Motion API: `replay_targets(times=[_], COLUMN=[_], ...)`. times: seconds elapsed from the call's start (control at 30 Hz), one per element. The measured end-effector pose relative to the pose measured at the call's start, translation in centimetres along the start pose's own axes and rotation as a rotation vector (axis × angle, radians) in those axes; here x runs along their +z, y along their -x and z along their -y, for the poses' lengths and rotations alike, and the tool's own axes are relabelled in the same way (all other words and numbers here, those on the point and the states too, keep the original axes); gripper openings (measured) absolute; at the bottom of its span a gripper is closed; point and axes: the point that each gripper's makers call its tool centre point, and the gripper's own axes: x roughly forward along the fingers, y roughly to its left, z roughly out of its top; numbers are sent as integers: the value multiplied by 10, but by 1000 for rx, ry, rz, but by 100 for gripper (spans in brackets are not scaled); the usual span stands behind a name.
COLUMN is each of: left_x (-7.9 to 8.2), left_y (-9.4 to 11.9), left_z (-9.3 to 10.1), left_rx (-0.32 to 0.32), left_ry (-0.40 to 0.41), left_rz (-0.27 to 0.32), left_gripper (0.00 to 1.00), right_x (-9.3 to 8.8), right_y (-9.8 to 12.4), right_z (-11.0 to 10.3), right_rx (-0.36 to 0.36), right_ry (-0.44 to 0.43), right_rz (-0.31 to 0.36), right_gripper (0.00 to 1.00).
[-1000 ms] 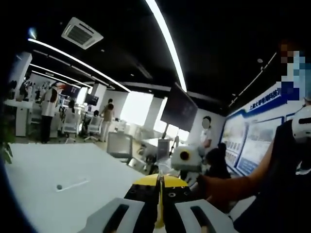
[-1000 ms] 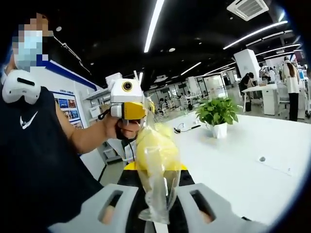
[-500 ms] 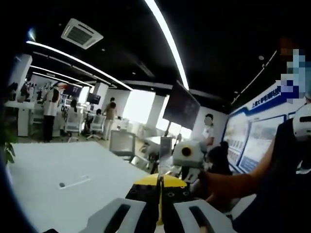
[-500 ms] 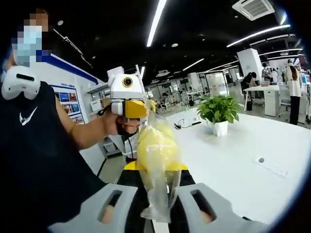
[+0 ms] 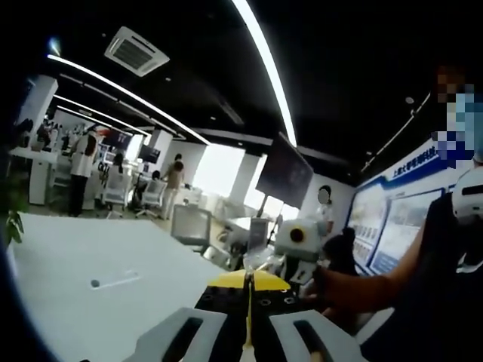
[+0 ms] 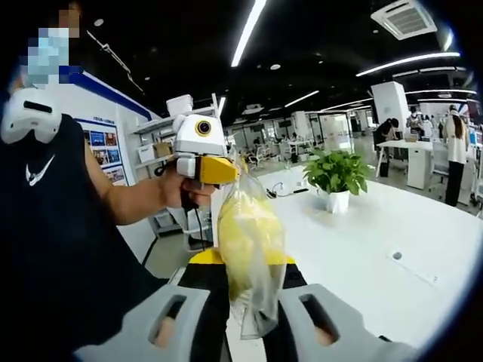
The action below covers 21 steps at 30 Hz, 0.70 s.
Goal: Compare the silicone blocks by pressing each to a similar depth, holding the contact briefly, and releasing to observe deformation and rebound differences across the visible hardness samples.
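A clear plastic bag (image 6: 251,249) holding a yellow silicone block hangs in the air between my two grippers. In the right gripper view the right gripper (image 6: 249,283) has its jaws closed against the bag's lower part, and the loose end of the bag droops toward the camera. The left gripper (image 6: 219,172), held in a person's hand, pinches the bag's top end. In the left gripper view the left gripper (image 5: 247,294) is shut with a thin yellow edge of the bag (image 5: 247,320) between its jaws. The right gripper (image 5: 296,240) faces it from just beyond.
A white table (image 6: 377,226) lies below, with a potted plant (image 6: 332,177) and a small round hole (image 6: 396,256). The same table (image 5: 113,256) spreads out in the left gripper view. The person's arm (image 6: 128,204) and dark shirt fill the side. Other people stand at distant desks.
Both views have shifted a little with the hands. The bag stays held at both ends, and its loose lower end has swung slightly to the right.
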Motion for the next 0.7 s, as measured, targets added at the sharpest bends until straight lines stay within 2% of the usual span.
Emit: replay_targets(times=[0.17,0.27,0.33,0.57,0.7], left_x=[-2,-3,-5,-10,-13], left_y=[0,0,-2,-5,-8], left_z=[-2,0,2,3,-1], left_rx=[2,-15,-16,-10,17], left_ry=[5,27,25,9,22], left_rz=[-4,1,-3,-19,-23], left_gripper=[0,0,0,0,0], right_x=[-1,-2,-5,-9,-14], right_y=[1,2,4,6,6], right_z=[0,0,2,2,5], right_rx=[1,5,12,10,16], right_ry=[-11,19,-8,-15,-49], right_rz=[-14,-26,-28,-27,-17], right_gripper=[4,2,2,0,2])
